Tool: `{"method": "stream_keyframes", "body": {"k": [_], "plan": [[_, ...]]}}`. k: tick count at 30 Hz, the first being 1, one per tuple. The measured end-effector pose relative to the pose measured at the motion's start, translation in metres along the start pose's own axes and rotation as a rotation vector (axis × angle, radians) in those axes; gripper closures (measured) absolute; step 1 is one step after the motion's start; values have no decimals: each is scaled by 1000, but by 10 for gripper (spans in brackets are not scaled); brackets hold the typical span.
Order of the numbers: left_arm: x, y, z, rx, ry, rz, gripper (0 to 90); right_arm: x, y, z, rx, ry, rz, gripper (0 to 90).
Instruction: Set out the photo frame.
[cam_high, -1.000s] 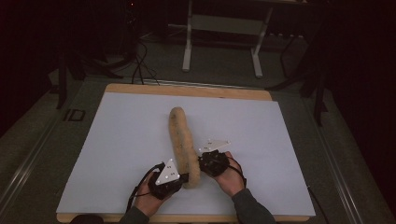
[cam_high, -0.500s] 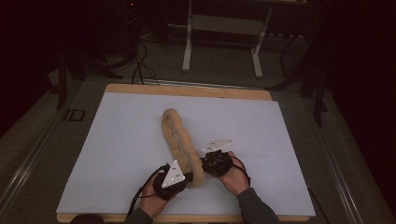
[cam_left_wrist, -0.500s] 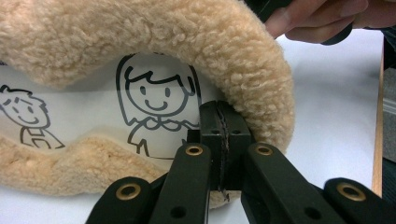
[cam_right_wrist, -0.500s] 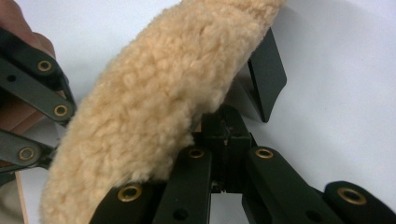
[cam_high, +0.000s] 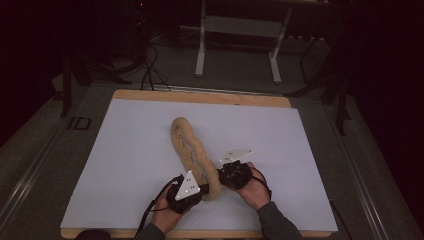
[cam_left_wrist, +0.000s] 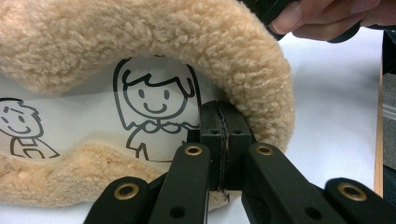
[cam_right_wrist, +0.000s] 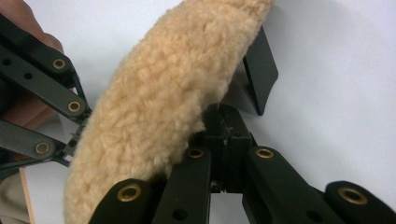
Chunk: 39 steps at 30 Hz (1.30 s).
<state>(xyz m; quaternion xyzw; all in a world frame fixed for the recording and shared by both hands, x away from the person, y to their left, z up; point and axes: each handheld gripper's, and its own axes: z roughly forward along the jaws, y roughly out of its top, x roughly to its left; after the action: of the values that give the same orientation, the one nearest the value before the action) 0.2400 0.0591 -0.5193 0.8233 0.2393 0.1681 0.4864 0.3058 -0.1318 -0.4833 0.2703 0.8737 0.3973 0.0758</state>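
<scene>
A long tan fleece cloth (cam_high: 189, 147) lies folded lengthwise on the white mat (cam_high: 125, 150), running from the middle toward the near edge. My left gripper (cam_high: 204, 189) is shut on its near end from the left. My right gripper (cam_high: 219, 178) is shut on the same end from the right. In the left gripper view the closed jaws (cam_left_wrist: 224, 125) pinch the fleece edge (cam_left_wrist: 196, 42), and a white inner side with cartoon figures (cam_left_wrist: 93, 107) shows between the fleece rims. In the right gripper view the closed jaws (cam_right_wrist: 226, 125) sit at the fleece rim (cam_right_wrist: 159, 98), with the left gripper (cam_right_wrist: 42, 93) beyond it.
The mat covers a wooden table top (cam_high: 200, 96). Behind the table, on the dark floor, stand a metal frame's legs (cam_high: 237, 45) and loose cables (cam_high: 150, 75). Open mat lies to the left, right and far side of the cloth.
The cloth's far end has swung to the left, so it now lies slanted. Both hands have edged slightly toward the near edge, still holding the near end.
</scene>
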Motion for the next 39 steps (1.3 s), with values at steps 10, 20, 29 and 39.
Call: {"method": "stream_keyframes", "body": {"k": [10,20,29,39], "plan": [[4,1,-7,41,2,23,812,-1,-2,-10,32,-34,27,743],[21,1,-26,16,64,-19,718,-2,-10,-23,47,-15,42,615],[38,-1,-38,15,131,-86,672,-4,-14,-42,-16,-6,84,560],[53,-3,-44,36,174,-151,628,0,-14,-58,-112,15,148,483]]}}
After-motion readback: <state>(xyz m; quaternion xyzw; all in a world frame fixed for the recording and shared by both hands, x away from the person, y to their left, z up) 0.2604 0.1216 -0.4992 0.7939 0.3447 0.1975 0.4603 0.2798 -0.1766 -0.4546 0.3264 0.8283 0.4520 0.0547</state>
